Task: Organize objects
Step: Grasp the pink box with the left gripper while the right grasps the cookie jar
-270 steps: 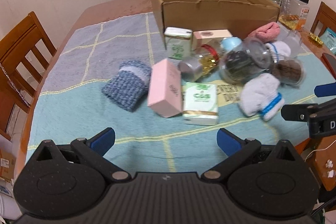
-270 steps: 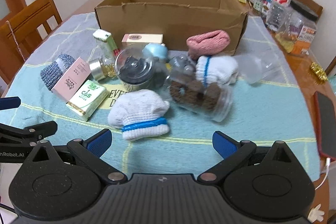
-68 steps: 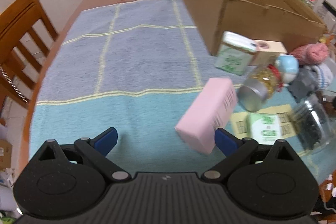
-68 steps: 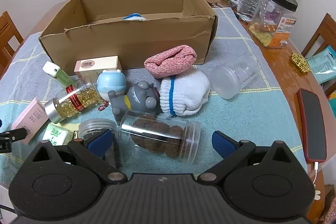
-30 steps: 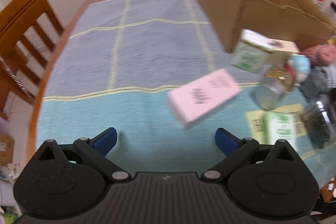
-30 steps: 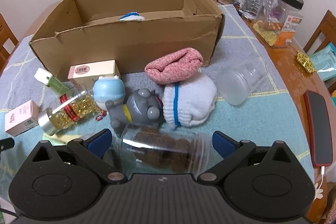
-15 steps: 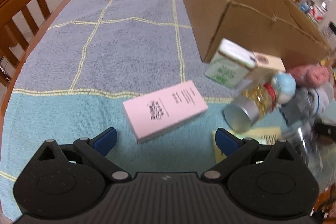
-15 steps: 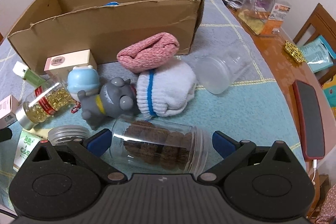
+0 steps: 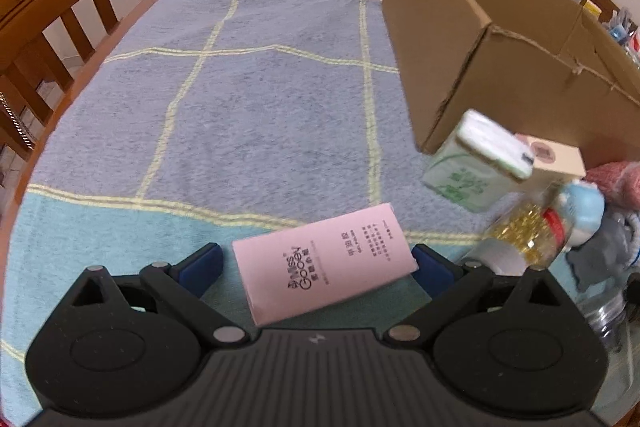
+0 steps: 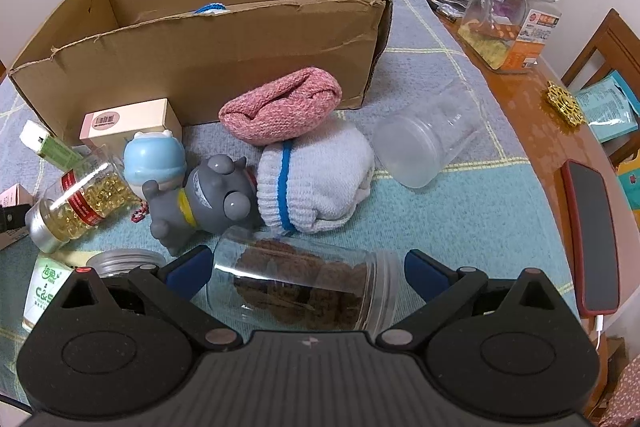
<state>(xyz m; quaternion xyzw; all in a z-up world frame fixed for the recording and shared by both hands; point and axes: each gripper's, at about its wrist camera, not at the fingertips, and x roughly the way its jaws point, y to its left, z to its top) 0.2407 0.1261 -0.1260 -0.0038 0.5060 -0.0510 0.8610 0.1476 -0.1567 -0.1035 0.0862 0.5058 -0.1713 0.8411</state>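
Cardboard box (image 10: 208, 43) stands open at the far side of the cloth; one blue-trimmed item shows inside. Your right gripper (image 10: 304, 271) is spread wide around one cookie jar (image 10: 300, 287), which lies on its side, long axis spanning from pad to pad; contact cannot be confirmed. Your left gripper (image 9: 316, 263) is equally wide, framing one pink carton (image 9: 324, 263), long axis also crosswise, tilted. Each hand serves its own item. Count two rolled socks, one empty jar (image 10: 428, 143), one toy (image 10: 208, 195).
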